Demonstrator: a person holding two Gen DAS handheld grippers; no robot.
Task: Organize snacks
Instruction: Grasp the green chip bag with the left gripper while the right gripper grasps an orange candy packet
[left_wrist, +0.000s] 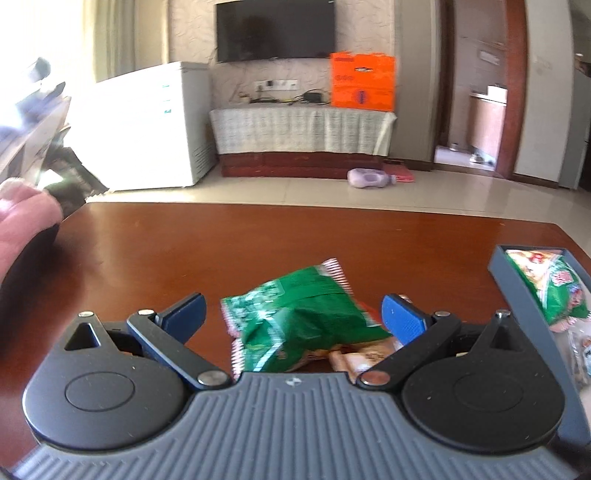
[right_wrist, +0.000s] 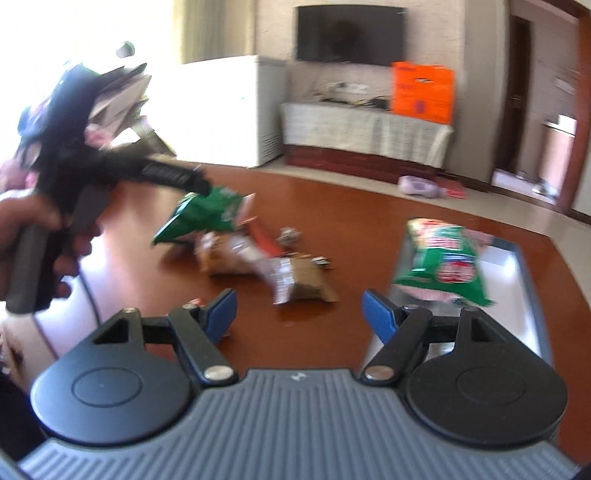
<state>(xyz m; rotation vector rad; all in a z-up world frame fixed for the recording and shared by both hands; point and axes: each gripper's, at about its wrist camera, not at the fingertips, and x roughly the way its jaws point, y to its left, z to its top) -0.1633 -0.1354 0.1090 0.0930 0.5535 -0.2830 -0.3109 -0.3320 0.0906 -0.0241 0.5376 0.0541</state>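
Green snack bag (left_wrist: 295, 317), frame centre, between spread fingers of left hand-held gripper (left_wrist: 293, 317), long axis slanting upward-right; right hand-held gripper (right_wrist: 299, 314) spread, empty, farther.

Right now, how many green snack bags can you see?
2. One green bag lies on the table by the left gripper; another sits in the grey tray. Others may be hidden.

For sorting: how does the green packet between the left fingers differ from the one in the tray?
The loose packet lies on the table; the tray packet sits in the grey tray. The tray packet shows a red label; the loose packet's face looks green. Both are green.
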